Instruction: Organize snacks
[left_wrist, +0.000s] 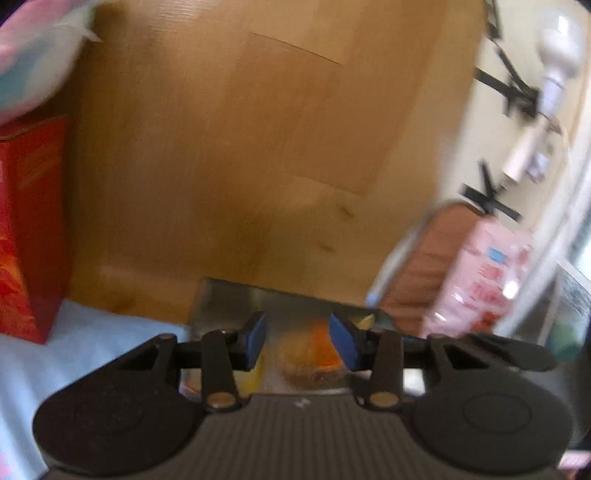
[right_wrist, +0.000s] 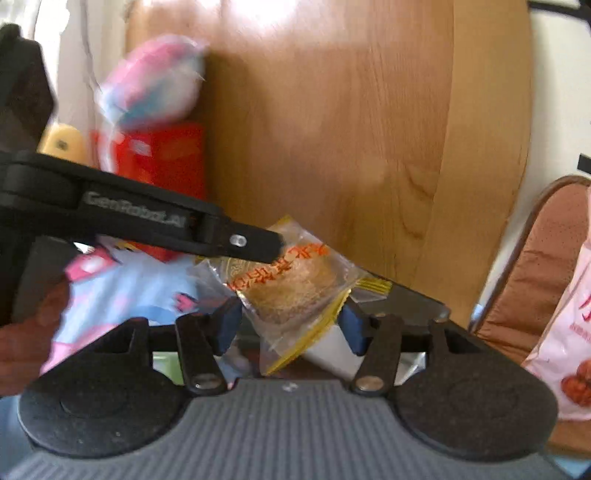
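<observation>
In the right wrist view, the right gripper (right_wrist: 290, 325) is seen part-way open, its blue pads (right_wrist: 229, 325) either side of a clear-wrapped pastry (right_wrist: 291, 291); whether the pads press on the wrapper cannot be told. The pastry, with orange print and a yellow-edged wrapper, is held up over a grey tray (right_wrist: 417, 299), and its upper left part is met by the left gripper (right_wrist: 275, 245), which reaches in from the left. A hand (right_wrist: 26, 328) is seen at the left edge, over a blue and pink cloth (right_wrist: 122, 288).

In the left wrist view, the left gripper (left_wrist: 297, 339) is seen with its jaws narrowly apart, the blurred pastry (left_wrist: 310, 354) lying between the pads (left_wrist: 255, 339); a grip appears to be had on it, though blur leaves contact unsure.

Farther off, a red box (right_wrist: 162, 158) is seen with a pink and blue bag (right_wrist: 155, 85) on top, against a wooden panel (right_wrist: 332, 129). A pink bag (left_wrist: 476, 273) rests on a brown seat (left_wrist: 432, 254) to the right.
</observation>
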